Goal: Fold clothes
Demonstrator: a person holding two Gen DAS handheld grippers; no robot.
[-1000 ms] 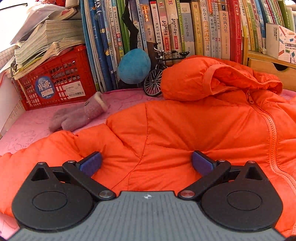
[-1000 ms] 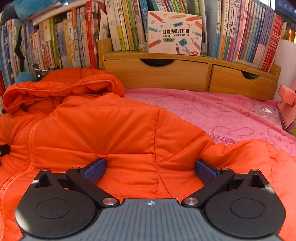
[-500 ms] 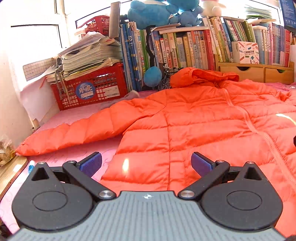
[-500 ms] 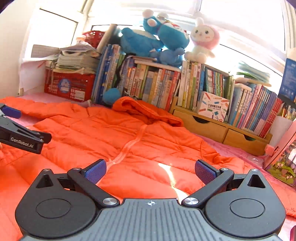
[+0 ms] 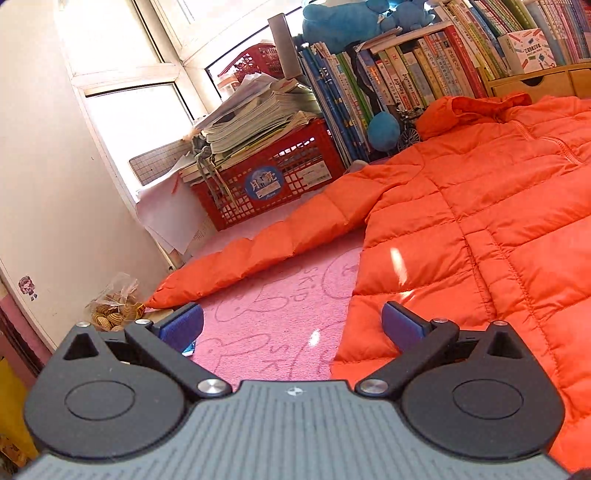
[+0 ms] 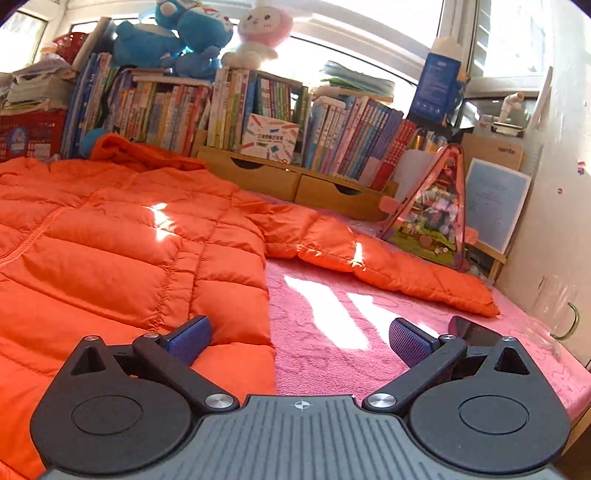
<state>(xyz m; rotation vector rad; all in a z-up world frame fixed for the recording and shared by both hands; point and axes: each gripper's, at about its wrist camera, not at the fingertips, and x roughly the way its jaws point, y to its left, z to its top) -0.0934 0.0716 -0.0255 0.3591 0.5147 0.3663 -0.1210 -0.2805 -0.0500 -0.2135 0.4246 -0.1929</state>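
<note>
Red crate (image 5: 273, 184) (Chinese label) beside orange jacket (image 5: 480, 221)

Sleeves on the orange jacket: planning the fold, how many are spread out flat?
2. The left sleeve stretches across the pink cover toward the red crate; the right sleeve runs toward the triangular toy bag. Neither is folded in.

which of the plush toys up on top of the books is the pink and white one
The bunny plush, sitting rightmost of the toys above the books; the plush toys beside it are blue.
</note>
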